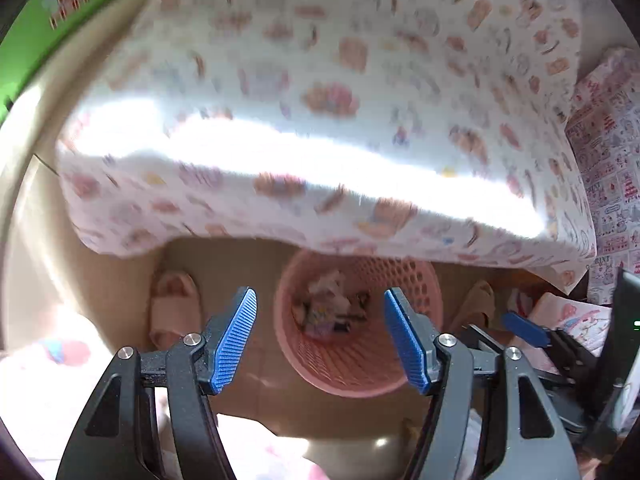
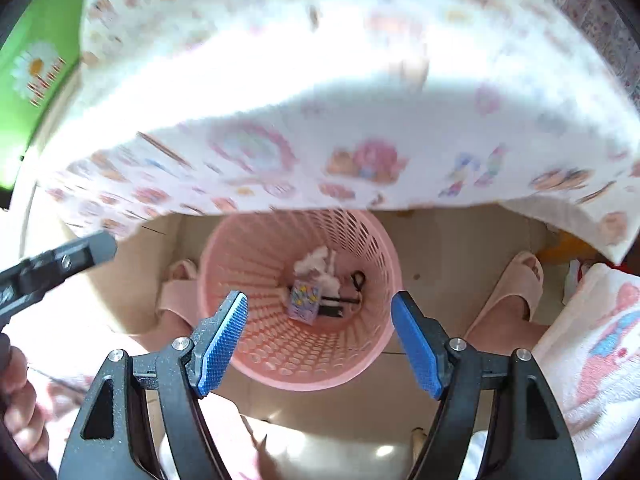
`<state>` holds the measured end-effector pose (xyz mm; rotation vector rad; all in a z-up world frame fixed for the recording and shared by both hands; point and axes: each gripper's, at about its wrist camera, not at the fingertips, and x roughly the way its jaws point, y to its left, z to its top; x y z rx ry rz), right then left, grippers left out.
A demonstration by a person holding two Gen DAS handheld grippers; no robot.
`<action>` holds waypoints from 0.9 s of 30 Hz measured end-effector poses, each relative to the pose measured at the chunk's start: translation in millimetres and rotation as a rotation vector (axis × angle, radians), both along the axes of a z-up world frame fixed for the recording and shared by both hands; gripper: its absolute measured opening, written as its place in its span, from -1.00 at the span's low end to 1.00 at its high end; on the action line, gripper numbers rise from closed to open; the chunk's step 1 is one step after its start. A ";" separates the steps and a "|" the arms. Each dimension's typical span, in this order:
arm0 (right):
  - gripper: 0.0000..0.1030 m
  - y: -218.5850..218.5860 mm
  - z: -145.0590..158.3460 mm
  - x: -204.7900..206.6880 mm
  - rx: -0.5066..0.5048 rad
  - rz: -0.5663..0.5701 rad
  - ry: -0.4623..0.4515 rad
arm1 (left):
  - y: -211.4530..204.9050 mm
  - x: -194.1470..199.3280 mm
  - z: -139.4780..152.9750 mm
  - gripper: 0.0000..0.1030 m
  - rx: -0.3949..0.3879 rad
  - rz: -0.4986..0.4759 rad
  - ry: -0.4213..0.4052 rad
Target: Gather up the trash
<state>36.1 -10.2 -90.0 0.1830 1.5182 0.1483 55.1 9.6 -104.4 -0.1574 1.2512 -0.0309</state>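
A pink perforated trash basket [image 1: 360, 364] stands on the floor below the edge of a table covered by a patterned cloth; it also shows in the right wrist view [image 2: 248, 256]. Inside it lie crumpled white tissue [image 2: 316, 260], a small purple patterned packet [image 2: 305, 299] and some black bits [image 2: 352, 292]; the trash also shows blurred in the left wrist view [image 1: 328, 308]. My left gripper [image 1: 320, 336] is open and empty above the basket. My right gripper [image 2: 320, 334] is open and empty above the basket too.
The patterned tablecloth [image 1: 320, 100] overhangs the far side of the basket. Pink slippers sit on the tan floor to the left [image 2: 176, 292] and right [image 2: 516, 292] of the basket. A green box [image 2: 36, 64] is at far left. Pink-printed fabric [image 2: 592, 344] lies at right.
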 end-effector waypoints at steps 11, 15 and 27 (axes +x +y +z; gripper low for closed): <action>0.58 -13.5 97.2 4.3 -0.056 0.014 -0.357 | 8.6 -19.1 62.6 0.64 0.057 0.039 -0.279; 0.65 -18.8 110.4 6.4 -0.058 0.008 -0.415 | 0.1 -21.7 76.6 0.70 0.087 0.015 -0.346; 0.90 -19.8 115.7 2.1 -0.113 0.005 -0.479 | -16.4 -35.3 93.3 0.98 0.152 -0.053 -0.494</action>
